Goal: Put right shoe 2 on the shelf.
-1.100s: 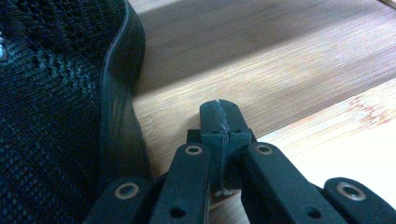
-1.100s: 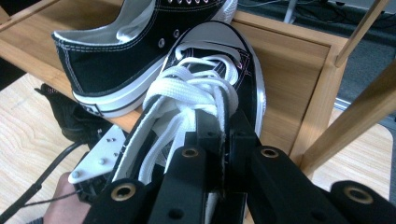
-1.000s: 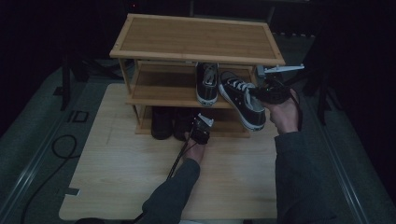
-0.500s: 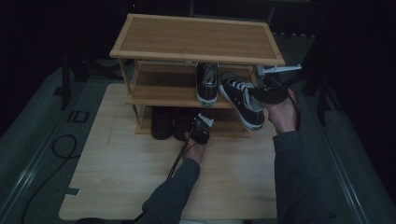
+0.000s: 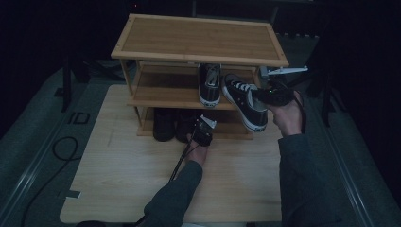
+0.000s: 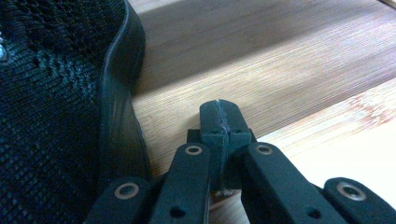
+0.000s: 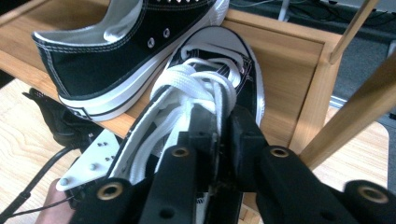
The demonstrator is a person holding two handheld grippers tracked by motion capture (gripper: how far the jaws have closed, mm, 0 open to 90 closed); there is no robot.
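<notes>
Left gripper view: black mesh shoe [image 6: 51, 116]

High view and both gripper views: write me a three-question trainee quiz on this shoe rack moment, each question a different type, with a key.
1. True or false: the left gripper has its jaws pressed together on nothing.
2. Which is the sneaker in the right gripper doing?
A. lying flat on the top shelf
B. held tilted at the middle shelf's right end
C. resting on the floor
3. Fill in: the second sneaker stands on the ____ shelf of the shoe rack.

Key: 1 true; 2 B; 3 middle.
</notes>
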